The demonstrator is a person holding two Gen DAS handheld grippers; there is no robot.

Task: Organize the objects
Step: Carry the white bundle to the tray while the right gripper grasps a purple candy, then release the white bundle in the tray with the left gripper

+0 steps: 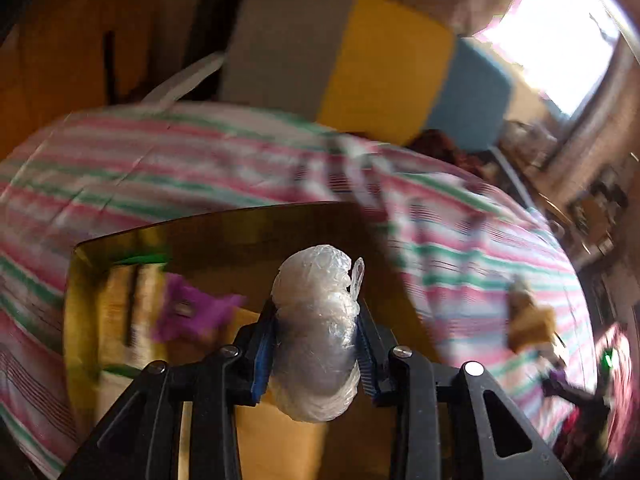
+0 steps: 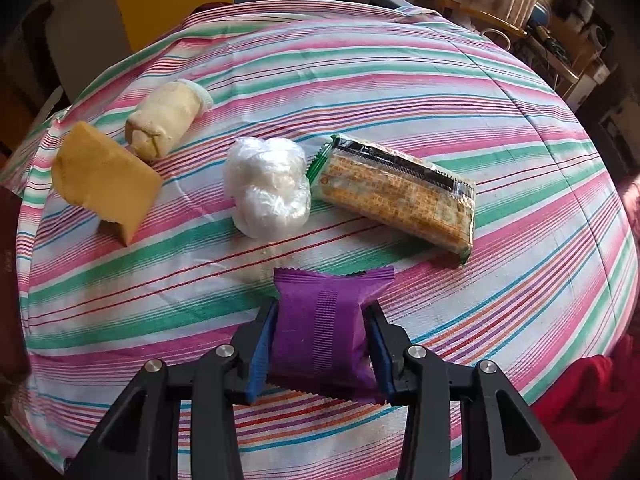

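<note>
Purple foil packet [image 2: 325,334] sits pinched between the blue pads of the right gripper [image 2: 322,344], one pad on each side edge. Its long axis runs away from the camera, with one crimped end pointing out over the cloth and the other back toward the gripper body. The packet lies low over the striped tablecloth [image 2: 400,92]; whether it touches the cloth I cannot tell.

Beyond the packet, a white plastic-wrapped bundle [image 2: 267,186] rests on the cloth. Just to its right lies a cracker pack [image 2: 396,194], flat, long axis slanting from upper left to lower right, its near end close to the bundle. To the left, a tan roll [image 2: 164,122] lies with its long axis slanting up to the right, and a yellow-brown block [image 2: 105,180] stands tilted on an edge just beside the roll.

Left gripper [image 1: 316,344]: pads clamp a clear plastic-wrapped bundle [image 1: 316,332] on both sides. The bundle stands taller than wide in this view, long axis pointing forward along the fingers, its top past the fingertips. It hangs over an open cardboard box [image 1: 224,232], which stands on the striped cloth. Inside the box, left of the gripper, a purple packet [image 1: 192,314] shows, blurred. The left view is motion-smeared overall.
</note>
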